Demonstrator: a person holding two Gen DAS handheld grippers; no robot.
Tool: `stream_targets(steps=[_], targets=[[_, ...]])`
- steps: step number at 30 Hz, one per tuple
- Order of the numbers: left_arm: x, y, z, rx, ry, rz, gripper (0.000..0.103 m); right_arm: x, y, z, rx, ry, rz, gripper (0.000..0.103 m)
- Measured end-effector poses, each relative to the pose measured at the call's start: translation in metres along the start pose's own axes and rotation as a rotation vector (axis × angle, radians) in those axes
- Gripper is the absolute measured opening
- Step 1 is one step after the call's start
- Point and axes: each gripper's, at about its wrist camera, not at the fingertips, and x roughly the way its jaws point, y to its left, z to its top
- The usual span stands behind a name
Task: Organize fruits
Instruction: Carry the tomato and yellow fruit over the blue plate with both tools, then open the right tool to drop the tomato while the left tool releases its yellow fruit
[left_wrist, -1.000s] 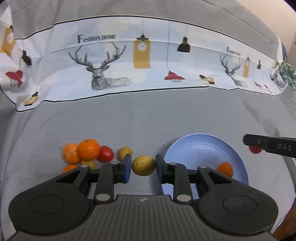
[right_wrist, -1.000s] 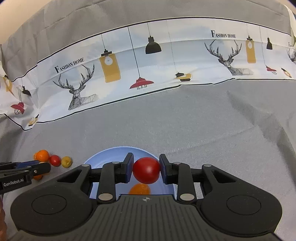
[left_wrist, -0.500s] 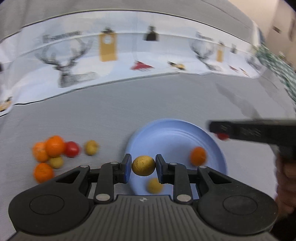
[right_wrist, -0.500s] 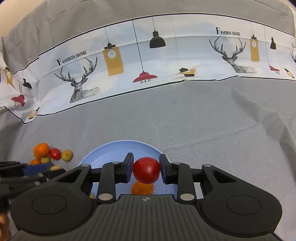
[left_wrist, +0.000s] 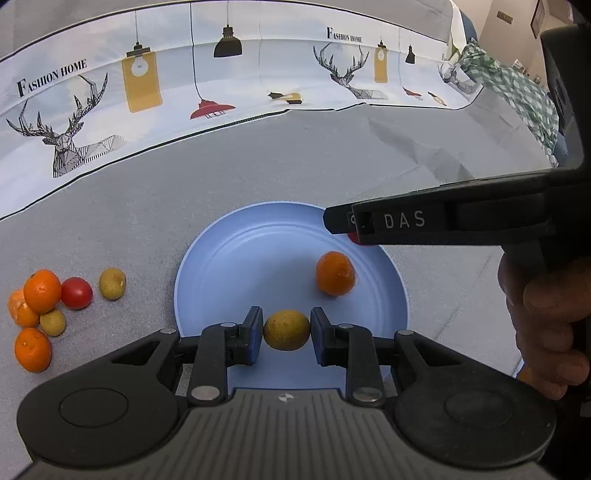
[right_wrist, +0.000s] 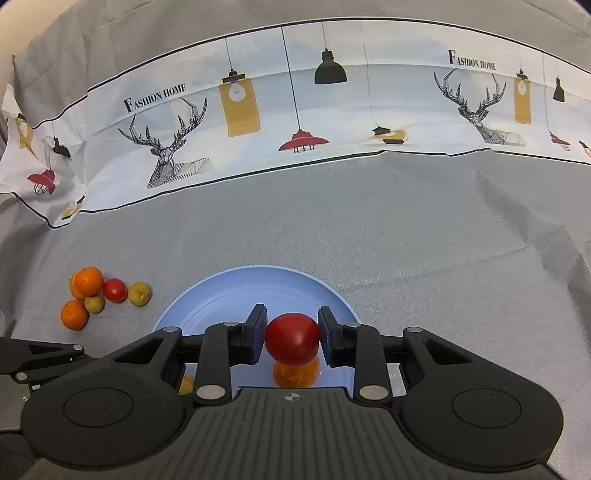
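My left gripper (left_wrist: 287, 329) is shut on a yellow-green fruit (left_wrist: 286, 329) over the near rim of the blue plate (left_wrist: 236, 258). An orange (left_wrist: 335, 273) lies on the plate. My right gripper (right_wrist: 291, 338) is shut on a red tomato (right_wrist: 291, 338) above the plate (right_wrist: 221, 299) and over the orange (right_wrist: 295, 374). The right gripper also shows side-on in the left wrist view (left_wrist: 424, 223). A loose pile of oranges (left_wrist: 41, 291), a red tomato (left_wrist: 76, 292) and yellow-green fruits (left_wrist: 112, 283) lies left of the plate.
Grey cloth (left_wrist: 166, 192) covers the table, with a printed deer-and-lamp cloth (left_wrist: 184, 85) along the back. A green checked cloth (left_wrist: 517, 96) lies far right. The fruit pile also shows in the right wrist view (right_wrist: 99, 295).
My left gripper has carried the yellow-green fruit from beside the pile rightward over the plate. My right gripper with the tomato has moved further in over the plate.
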Motion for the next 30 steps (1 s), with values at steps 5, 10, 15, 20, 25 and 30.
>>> stream_targets(steps=[5,10,15,20,25,30], targets=[[0.0013,0.002,0.0012,-0.004,0.003,-0.001,0.031,0.0022,0.0031,-0.0011,-0.014,0.015,0.009,0.031],[0.0011,0.0036,0.0017,-0.01,0.002,0.0,0.031,0.0038,0.0046,-0.0017,-0.019,0.026,0.015,0.031],[0.0005,0.0036,0.0019,-0.014,0.0,-0.02,0.031,0.006,0.0057,-0.0025,-0.026,0.036,0.024,0.032],[-0.0001,0.0054,0.0021,-0.026,-0.001,-0.028,0.032,0.0065,0.0072,-0.0025,-0.027,0.037,0.03,0.033],[-0.0006,0.0053,0.0022,-0.03,-0.001,-0.021,0.032,0.0068,0.0063,-0.0027,-0.026,0.038,0.018,0.039],[-0.0013,0.0047,0.0021,-0.028,-0.001,-0.015,0.032,0.0073,0.0063,-0.0032,-0.028,0.04,0.011,0.039]])
